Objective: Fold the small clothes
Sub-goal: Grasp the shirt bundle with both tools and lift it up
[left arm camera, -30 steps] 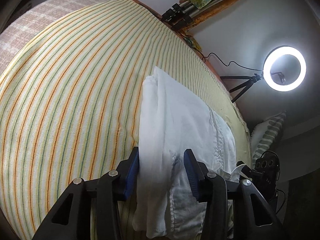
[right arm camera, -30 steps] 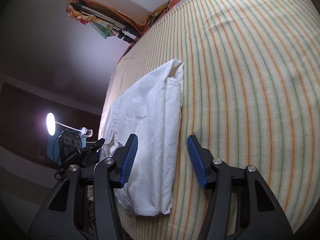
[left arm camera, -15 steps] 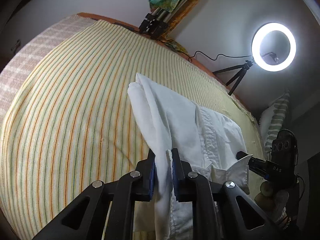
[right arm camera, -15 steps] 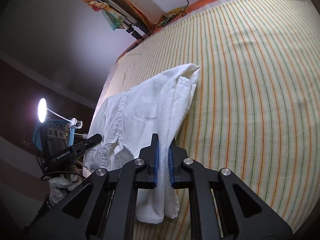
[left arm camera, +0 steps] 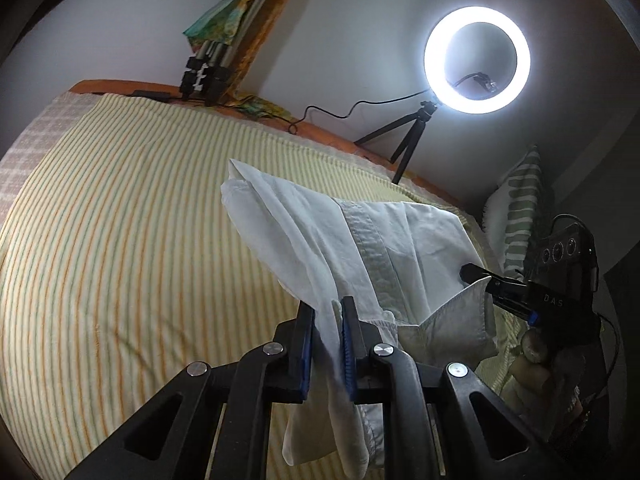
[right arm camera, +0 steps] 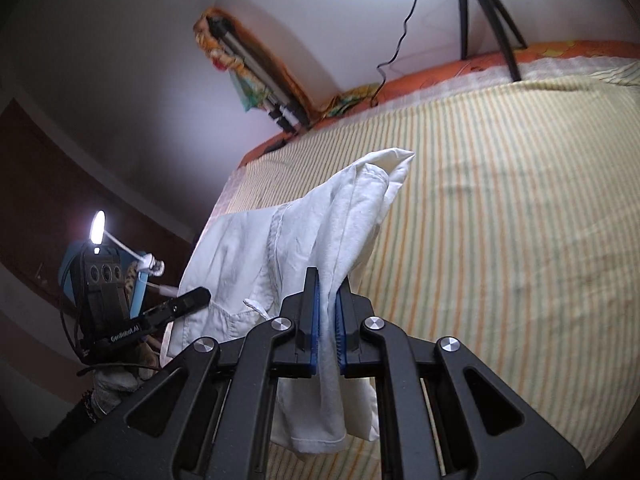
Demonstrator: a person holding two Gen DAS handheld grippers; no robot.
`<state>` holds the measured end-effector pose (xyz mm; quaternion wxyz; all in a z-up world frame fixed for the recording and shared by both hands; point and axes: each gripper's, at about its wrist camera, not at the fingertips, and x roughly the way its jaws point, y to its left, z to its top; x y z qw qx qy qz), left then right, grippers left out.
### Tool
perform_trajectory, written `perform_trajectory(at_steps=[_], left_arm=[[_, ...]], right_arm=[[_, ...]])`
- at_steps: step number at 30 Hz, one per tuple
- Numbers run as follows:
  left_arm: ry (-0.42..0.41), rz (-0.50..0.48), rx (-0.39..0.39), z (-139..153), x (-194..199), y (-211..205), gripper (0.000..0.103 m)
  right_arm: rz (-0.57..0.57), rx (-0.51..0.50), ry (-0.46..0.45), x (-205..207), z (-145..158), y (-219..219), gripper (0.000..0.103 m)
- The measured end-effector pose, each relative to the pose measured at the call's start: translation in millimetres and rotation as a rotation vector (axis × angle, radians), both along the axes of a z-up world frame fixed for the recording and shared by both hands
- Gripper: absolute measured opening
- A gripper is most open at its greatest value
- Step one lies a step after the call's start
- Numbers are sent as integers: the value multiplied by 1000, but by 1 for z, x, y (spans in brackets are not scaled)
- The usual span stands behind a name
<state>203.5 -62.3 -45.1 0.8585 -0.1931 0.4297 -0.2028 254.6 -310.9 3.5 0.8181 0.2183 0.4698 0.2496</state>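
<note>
On the striped bed (left arm camera: 120, 240) the white shirt (left arm camera: 400, 240), soft, light and likely to sag, lies at frame centre, near edge pinched by left tool (left arm camera: 326, 344) and right tool (right arm camera: 325, 328).

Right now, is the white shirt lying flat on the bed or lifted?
Partly lifted. The white shirt rises from the striped bedspread at its near end, pinched by the left gripper and right gripper; its far end rests down.

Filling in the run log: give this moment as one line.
step: lift near end | left gripper: shut on white shirt | right gripper: shut on white shirt | far end: on striped bedcover
</note>
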Motion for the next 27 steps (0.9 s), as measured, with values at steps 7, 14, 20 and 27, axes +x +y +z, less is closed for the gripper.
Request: perform_trajectory(at_steps=[7,14,20,27], left_arm=[[-21,-62,-21,3,36,-60,10],[-50,-136,-5,-5,78,-140,10],[-83,-198,8,-7,114,-215,10],[-111,-249,24,-17,151,-295,10]], right_arm=[[-81,-22,-46,11,18,-58,8],[-153,-89,-92,34,31,-126,8],[-228,-138,-122,63,42,-191,8],[-312,-217,-143,94,45,-257,8]])
